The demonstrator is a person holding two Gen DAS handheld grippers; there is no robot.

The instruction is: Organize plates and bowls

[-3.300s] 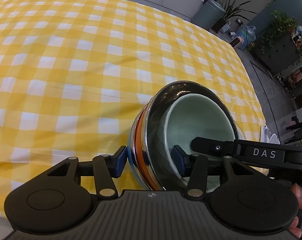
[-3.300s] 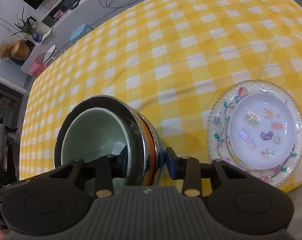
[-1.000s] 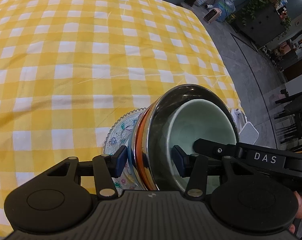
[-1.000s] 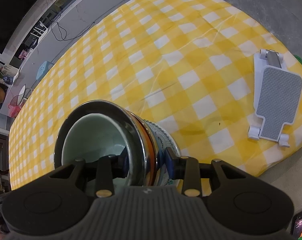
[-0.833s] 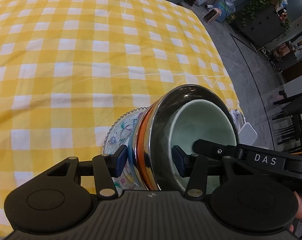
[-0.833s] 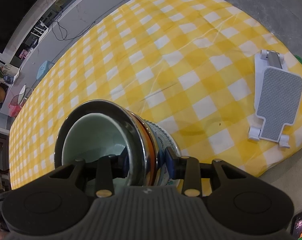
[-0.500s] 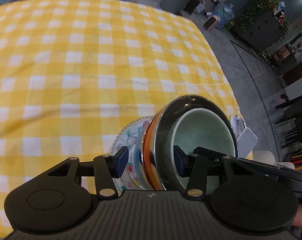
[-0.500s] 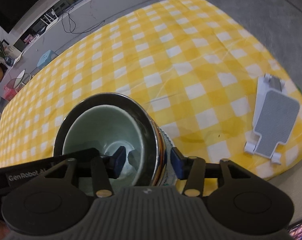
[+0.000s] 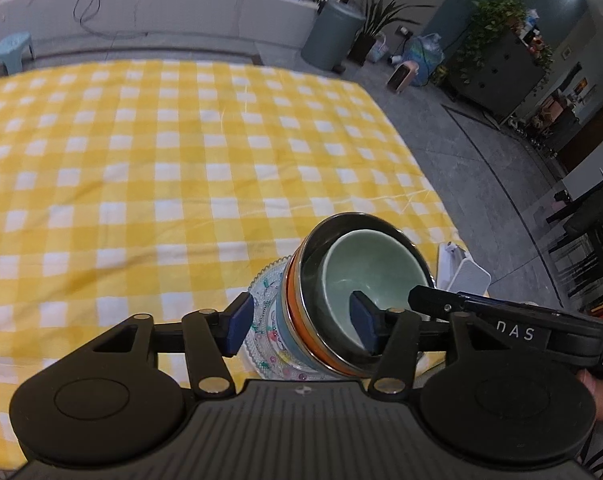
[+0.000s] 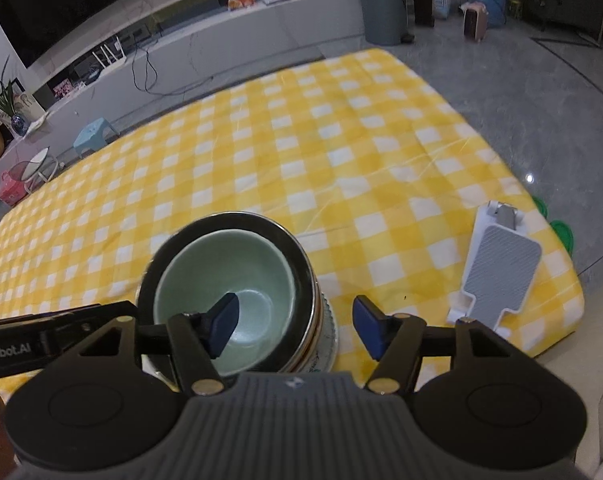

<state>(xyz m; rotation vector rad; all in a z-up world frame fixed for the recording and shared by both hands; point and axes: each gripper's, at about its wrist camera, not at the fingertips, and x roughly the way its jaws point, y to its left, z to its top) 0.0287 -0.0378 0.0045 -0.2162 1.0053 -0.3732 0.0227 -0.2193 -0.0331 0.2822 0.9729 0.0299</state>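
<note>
Bowl stack (image 10: 237, 292) sits near the tablecloth (image 10: 301, 160) edge.

Both the left gripper (image 9: 301, 322) and right gripper (image 10: 297, 326) hover side by side, fingers spread wide.

White letters "DAS" mark the right gripper (image 9: 453, 306) — seen from the left — while "nRobot.AI", cut off, marks the left gripper (image 10: 81, 326).

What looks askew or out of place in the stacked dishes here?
Nothing stands out: the green bowl nests in the steel bowl, stacked on the patterned glass plate. No spill or visible damage.
</note>
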